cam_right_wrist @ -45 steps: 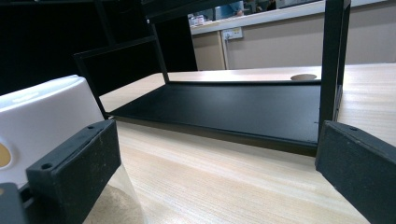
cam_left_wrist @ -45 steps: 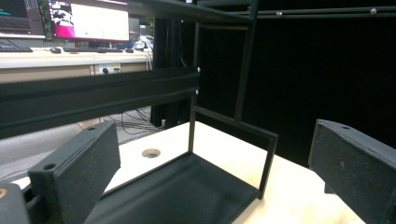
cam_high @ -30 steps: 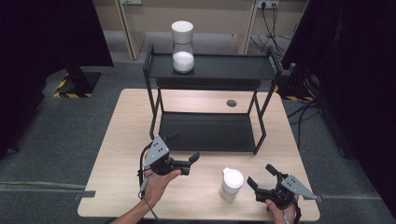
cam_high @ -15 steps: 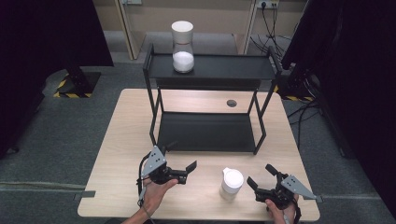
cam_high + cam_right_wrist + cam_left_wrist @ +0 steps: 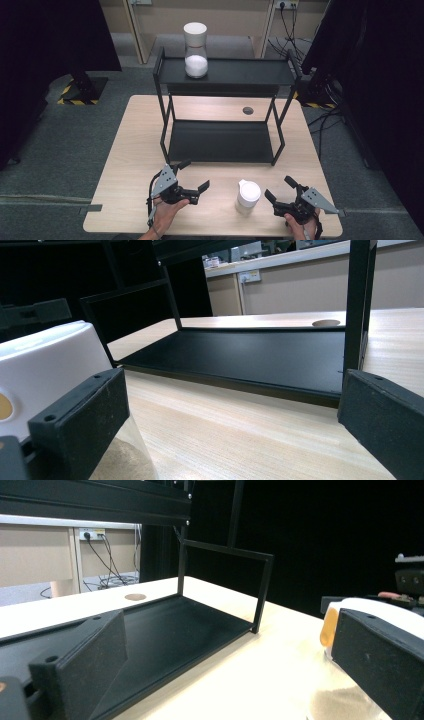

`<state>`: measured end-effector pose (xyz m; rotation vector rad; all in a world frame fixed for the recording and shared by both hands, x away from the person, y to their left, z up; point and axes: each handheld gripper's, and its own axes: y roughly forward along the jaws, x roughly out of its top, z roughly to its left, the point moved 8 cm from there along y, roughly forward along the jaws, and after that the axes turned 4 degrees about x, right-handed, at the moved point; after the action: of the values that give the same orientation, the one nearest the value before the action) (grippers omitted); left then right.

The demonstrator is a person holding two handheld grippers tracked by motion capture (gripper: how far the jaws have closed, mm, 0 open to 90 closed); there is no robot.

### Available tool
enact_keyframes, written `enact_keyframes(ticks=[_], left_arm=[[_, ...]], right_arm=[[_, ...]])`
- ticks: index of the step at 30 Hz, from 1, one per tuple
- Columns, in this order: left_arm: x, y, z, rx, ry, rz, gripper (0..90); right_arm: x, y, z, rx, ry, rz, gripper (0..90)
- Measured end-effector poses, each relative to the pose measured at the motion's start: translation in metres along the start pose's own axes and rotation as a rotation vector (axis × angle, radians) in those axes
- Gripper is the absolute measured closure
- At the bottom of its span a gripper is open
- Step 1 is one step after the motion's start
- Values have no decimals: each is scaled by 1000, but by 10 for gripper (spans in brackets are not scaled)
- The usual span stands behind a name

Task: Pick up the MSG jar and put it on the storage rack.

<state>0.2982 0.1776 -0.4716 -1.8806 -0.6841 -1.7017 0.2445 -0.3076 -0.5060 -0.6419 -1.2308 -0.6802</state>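
The white-lidded jar (image 5: 248,197) stands upright on the table (image 5: 125,165), near its front edge, between the two grippers and in front of the black two-tier rack (image 5: 222,112). It touches neither gripper. The left gripper (image 5: 194,176) sits just to the jar's left with jaws spread apart, nothing in them. The right gripper (image 5: 282,188) sits just to the jar's right, jaws likewise apart and empty.

In the left gripper view the jar (image 5: 350,655) shows a clear wall with pale granular fill low down and a white cap above. The right gripper view shows the same jar (image 5: 55,370) close by its left jaw.

Handling guess: rigid body, glass or hard clear plastic, can't tell which, so treat it as breakable. Smooth wall, likely slippery under the pads. The fill sits low, so probably some weight at the bottom and stable upright; it would shift if tipped. The cap is wider than the body and may only sit on loosely, so don't lift by the cap.

Best hold: across the clear body just under the cap, jaws level, squeeze firm but not hard, keep it vertical.

A second, similar jar (image 5: 195,50) with white fill stands on the rack's top shelf, well apart.
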Motion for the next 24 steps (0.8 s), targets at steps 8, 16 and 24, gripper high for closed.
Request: enact_keyframes(ticks=[8, 16, 24], left_arm=[[-14, -3, 0, 1, 0, 16, 8], [-21, -7, -2, 5, 12, 13, 8], [-25, -10, -2, 13, 9, 5, 8]], right_arm=[[0, 0, 0, 1, 0, 0, 4], [0, 0, 0, 4, 4, -2, 4], [-1, 1, 0, 6, 5, 1, 4]])
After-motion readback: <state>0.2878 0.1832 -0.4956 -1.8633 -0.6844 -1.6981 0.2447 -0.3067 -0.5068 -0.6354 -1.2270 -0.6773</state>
